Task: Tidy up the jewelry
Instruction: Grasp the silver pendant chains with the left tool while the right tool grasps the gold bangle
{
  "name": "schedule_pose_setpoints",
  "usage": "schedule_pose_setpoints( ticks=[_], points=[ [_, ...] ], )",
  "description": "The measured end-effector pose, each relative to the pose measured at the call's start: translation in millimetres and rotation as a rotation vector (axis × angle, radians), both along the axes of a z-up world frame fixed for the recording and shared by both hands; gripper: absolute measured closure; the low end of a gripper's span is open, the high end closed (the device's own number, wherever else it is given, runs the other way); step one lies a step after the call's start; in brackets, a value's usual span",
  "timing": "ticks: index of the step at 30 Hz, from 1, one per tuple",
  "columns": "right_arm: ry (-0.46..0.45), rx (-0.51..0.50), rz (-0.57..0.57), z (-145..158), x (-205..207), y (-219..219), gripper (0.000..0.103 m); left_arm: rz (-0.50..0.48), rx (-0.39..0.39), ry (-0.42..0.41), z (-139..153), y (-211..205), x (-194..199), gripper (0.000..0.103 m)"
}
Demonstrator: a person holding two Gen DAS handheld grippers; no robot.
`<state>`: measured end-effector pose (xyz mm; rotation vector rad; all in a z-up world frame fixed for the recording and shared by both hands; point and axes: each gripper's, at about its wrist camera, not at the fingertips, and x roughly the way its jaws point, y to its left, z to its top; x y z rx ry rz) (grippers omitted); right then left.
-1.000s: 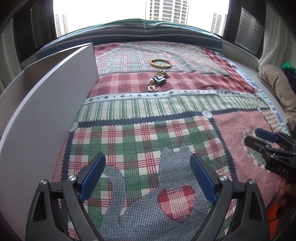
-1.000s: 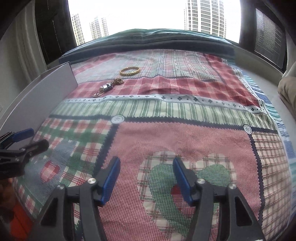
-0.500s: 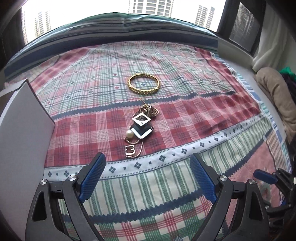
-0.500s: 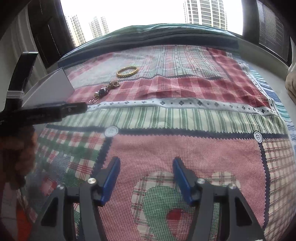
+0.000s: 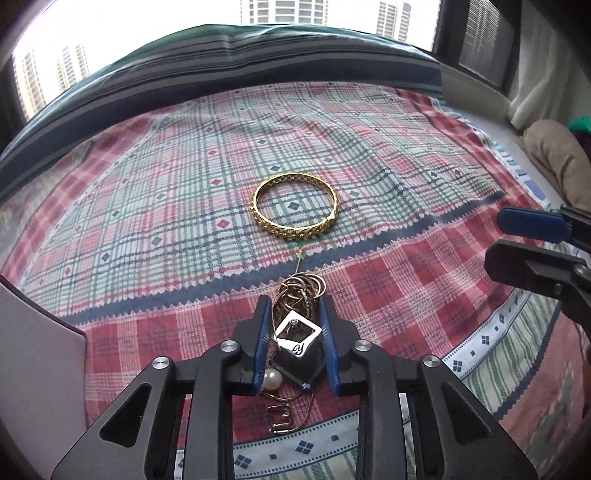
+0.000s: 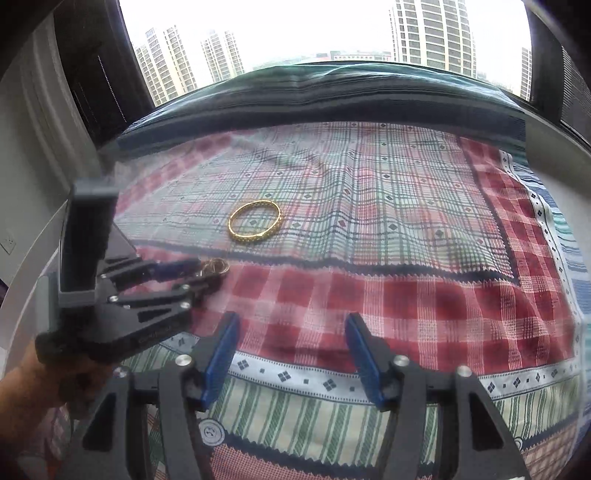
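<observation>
White box contents hidden; left gripper closing round necklace (on quilt).

Overcast daylight from the blown-out window; fisheye-bent edges, soft shadows, slight blur.

Under you lies a patchwork quilt in red, green and blue plaid. A white panel stands at the lower left of the left view. At the top, a striped pillow runs across, with tower blocks outside the window. A beige cushion sits at the right edge.
</observation>
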<state>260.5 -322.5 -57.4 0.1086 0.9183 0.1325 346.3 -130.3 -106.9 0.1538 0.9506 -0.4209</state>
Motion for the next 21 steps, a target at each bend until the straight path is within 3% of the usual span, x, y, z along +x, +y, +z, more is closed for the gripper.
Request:
schedule_pose_setpoints(
  ticks=[7, 13, 18, 20, 21],
  points=[
    [0.020, -0.028, 0.132, -7, 93, 39, 0.043, 0.102, -0.073, 0.033, 1, 42, -8, 0.078],
    [0.072, -0.120, 0.288, -40, 135, 91, 0.044, 0.163, -0.086, 0.056, 1, 70, -17, 0.078],
    [0.103, -0.206, 0.327, -49, 136, 106, 0.074, 0.182, -0.097, 0.062, 0, 73, -17, 0.078],
    [0.139, -0.204, 0.321, -46, 133, 104, 0.093, 0.189, -0.107, 0.068, 3, 73, -19, 0.078],
    [0.157, -0.191, 0.313, -44, 129, 101, 0.096, 0.189, -0.115, 0.067, 6, 73, -22, 0.078]
  ],
)
